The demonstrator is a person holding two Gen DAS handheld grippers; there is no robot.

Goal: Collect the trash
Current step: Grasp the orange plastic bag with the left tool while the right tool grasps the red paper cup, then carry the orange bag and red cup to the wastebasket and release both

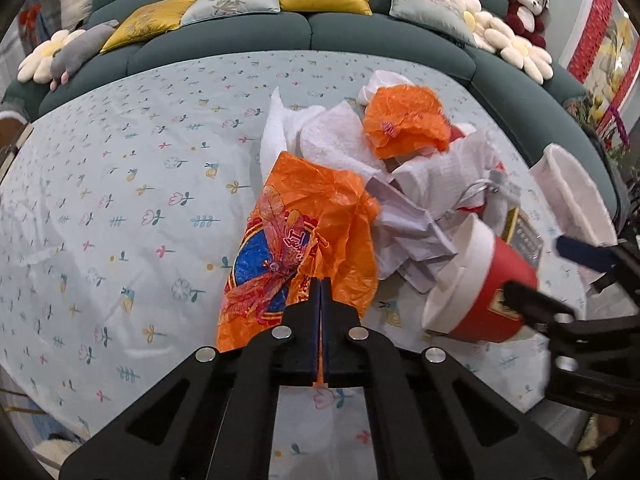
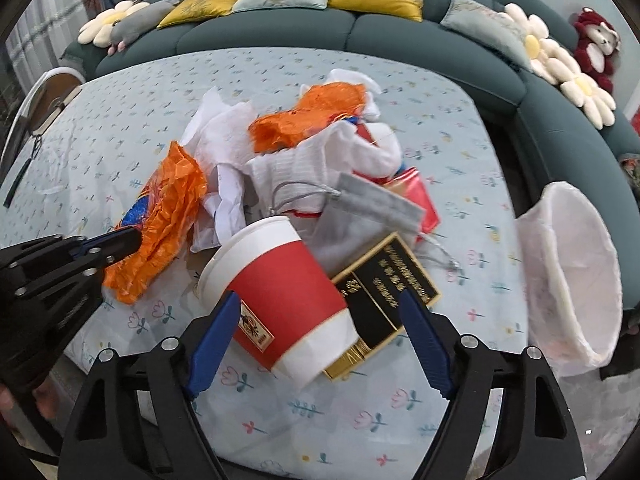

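A crumpled orange wrapper [image 1: 312, 224] with a blue and red print lies at the left of a trash pile on the flowered tablecloth [image 1: 120, 200]. My left gripper [image 1: 321, 280] is shut on its near edge, and orange film shows between the pads. From the right wrist view this gripper [image 2: 132, 238] bites the same wrapper [image 2: 160, 232]. A red and white paper cup [image 2: 280, 280] lies on its side. My right gripper [image 2: 317, 295] straddles it, open, with a gap at the right pad. The left wrist view shows the cup [image 1: 492, 280] and right gripper [image 1: 534, 266].
The pile holds white tissues [image 1: 332, 136], a second orange wrapper [image 1: 404, 120], a grey pouch [image 2: 360, 216], a black and gold box [image 2: 392, 280] and a red packet [image 2: 420, 196]. A white-lined bin [image 2: 576, 272] stands at the table's right edge. A teal sofa [image 2: 280, 32] curves behind.
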